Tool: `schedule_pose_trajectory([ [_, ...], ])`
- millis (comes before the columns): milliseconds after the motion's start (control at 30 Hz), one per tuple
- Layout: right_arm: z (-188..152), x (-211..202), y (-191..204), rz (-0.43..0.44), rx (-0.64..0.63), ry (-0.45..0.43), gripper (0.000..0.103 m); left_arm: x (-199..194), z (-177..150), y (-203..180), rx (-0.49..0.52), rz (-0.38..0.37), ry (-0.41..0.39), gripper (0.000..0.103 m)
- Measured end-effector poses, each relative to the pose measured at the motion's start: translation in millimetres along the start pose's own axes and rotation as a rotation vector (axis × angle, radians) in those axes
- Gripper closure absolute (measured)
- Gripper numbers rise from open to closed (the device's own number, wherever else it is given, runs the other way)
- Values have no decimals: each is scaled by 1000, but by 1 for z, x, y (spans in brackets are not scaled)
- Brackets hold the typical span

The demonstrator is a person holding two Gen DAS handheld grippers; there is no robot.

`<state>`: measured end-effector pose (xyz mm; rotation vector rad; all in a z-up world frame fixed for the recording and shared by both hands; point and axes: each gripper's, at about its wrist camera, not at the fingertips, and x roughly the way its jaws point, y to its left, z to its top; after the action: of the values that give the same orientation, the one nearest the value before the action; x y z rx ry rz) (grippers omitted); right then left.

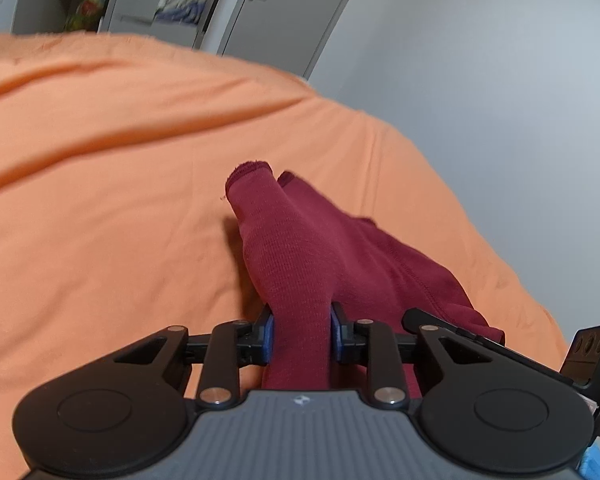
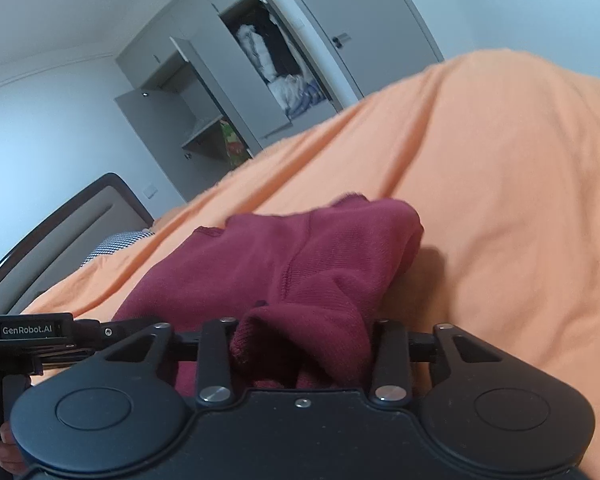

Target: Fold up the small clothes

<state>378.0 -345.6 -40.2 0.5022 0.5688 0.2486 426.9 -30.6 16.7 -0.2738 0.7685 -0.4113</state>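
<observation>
Both grippers, left [image 1: 302,334] and right [image 2: 304,346], low, clamped on maroon garment [image 1: 300,248].

Right gripper [image 2: 302,344] jaws: buried under bunched maroon garment [image 2: 300,264], state unreadable.
Garment type: can't tell.
Wardrobe [image 2: 260,80] contents: blurred, too small.
Left gripper [image 1: 302,336]: body cut off by bottom edge.

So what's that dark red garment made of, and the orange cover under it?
The garment looks like soft knitted cotton or a blend: fine ribbed texture, stitched seams, matte, limp where both grippers pinch it. The cover seems a thin woven or jersey sheet, matte with soft creases; its exact fibre is unclear.
</observation>
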Motion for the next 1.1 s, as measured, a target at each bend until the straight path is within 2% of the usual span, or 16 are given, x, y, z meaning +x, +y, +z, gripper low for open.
schedule_pose_trajectory([
  [167,9,5,31,53,-41,-41,66,-29,16,3,59,50,-95,75],
  [367,12,32,80,121,-104,-45,66,-65,31,33,37,128,-161,75],
  [567,-4,64,119,136,-156,46,65,-75,24,78,-45,188,-134,73],
  [667,-16,72,128,95,-197,80,57,-68,12,104,-115,177,-96,71],
  [767,-20,71,132,65,-223,89,49,-61,3,118,-170,182,-79,66],
  [833,-23,69,133,39,-241,94,33,-60,-1,123,-185,196,-78,60],
  [867,-24,67,133,19,-251,92,29,-60,-3,124,-189,207,-76,58],
  [900,-25,65,133,3,-259,89,23,-61,-5,124,-192,226,-74,51],
  [933,-26,63,133,-12,-264,84,19,-62,-7,122,-190,242,-70,39],
  [1000,-28,57,132,-30,-268,72,13,-62,-5,115,-179,261,-79,27],
  [1033,-29,53,133,-39,-272,63,10,-68,-6,112,-172,264,-90,21],
  [1100,-31,44,137,-50,-288,40,6,-78,-9,107,-160,268,-107,17],
])
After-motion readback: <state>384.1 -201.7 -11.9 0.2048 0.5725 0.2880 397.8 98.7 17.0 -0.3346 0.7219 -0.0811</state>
